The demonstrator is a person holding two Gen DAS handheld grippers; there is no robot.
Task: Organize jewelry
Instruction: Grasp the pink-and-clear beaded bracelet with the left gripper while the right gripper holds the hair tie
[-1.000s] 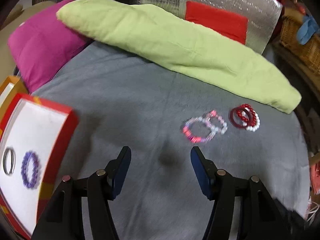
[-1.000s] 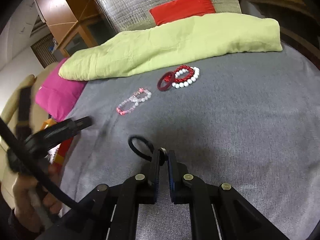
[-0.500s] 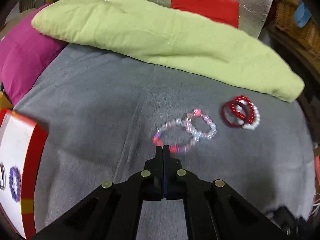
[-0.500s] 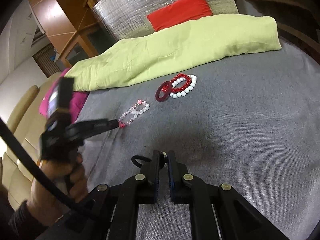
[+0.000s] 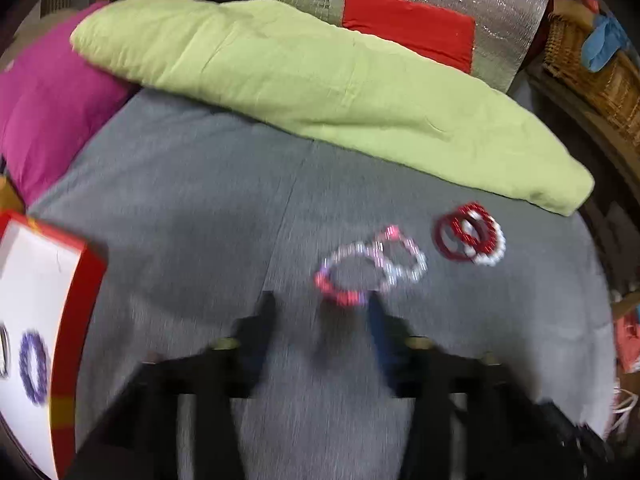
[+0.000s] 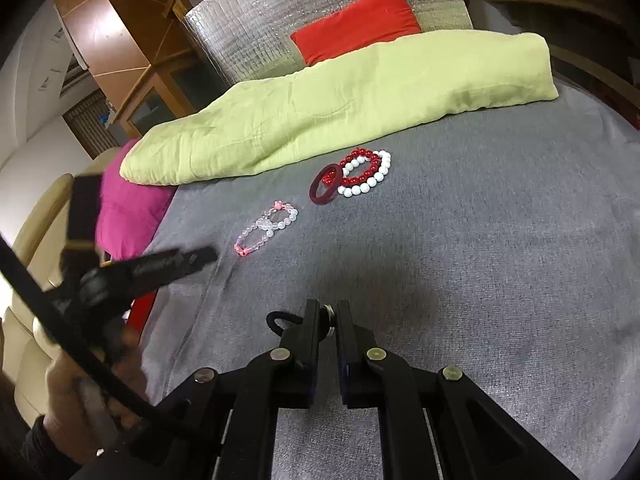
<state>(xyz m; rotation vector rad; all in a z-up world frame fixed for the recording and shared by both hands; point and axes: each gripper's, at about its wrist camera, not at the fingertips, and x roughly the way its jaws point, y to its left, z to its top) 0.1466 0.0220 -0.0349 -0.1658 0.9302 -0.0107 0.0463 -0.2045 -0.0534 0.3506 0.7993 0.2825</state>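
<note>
Two pink-and-clear bead bracelets (image 5: 372,264) (image 6: 266,228) lie overlapped on the grey blanket. My left gripper (image 5: 320,304) (image 6: 200,258) is blurred, its jaws opening, with the bracelets' pink near end right at its fingertips; I cannot tell whether it touches. Farther right lie a dark red bangle (image 5: 448,240) (image 6: 325,189), a red bead bracelet (image 5: 476,226) (image 6: 362,168) and a white bead bracelet (image 5: 490,256) (image 6: 372,184). My right gripper (image 6: 329,314) is shut on a black ring (image 6: 280,320) that sticks out to its left.
A red box with white lining (image 5: 36,280) sits at the left edge, holding a purple bead bracelet (image 5: 34,368) and a silver bangle (image 5: 3,354). A green quilt (image 5: 320,80), a magenta pillow (image 5: 44,120) and a red cushion (image 5: 408,24) border the far side.
My left gripper shut, then opened again, and moved right toward the pink-and-clear bracelets. The right gripper has kept still with the black ring in it.
</note>
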